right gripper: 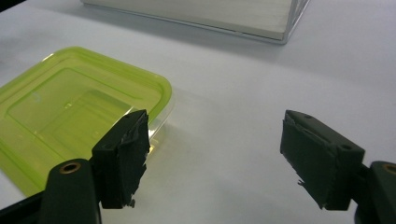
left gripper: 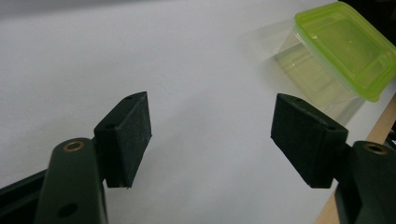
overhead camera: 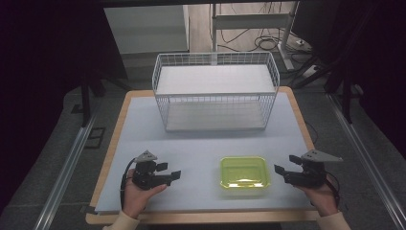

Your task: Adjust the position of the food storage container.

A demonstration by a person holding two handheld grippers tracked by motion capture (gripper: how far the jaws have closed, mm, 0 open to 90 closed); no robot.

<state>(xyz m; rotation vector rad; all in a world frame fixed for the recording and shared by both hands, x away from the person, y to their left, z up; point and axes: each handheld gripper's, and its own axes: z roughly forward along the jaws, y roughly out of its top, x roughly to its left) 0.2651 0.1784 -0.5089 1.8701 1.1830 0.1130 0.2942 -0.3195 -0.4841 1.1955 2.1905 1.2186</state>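
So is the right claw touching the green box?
Apart. The high view shows bare table between the right claw and the green box.

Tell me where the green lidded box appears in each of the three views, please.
High view: the green box sits near the front edge of the table, right of centre, between the two grippers.
Left gripper view: top right corner.
Right gripper view: left side, behind the left jaw.
Shared landmark: the white table mat under it.

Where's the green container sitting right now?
In the high view the green-lidded container sits on the table's near half, between the left gripper and the right gripper, closer to the right.
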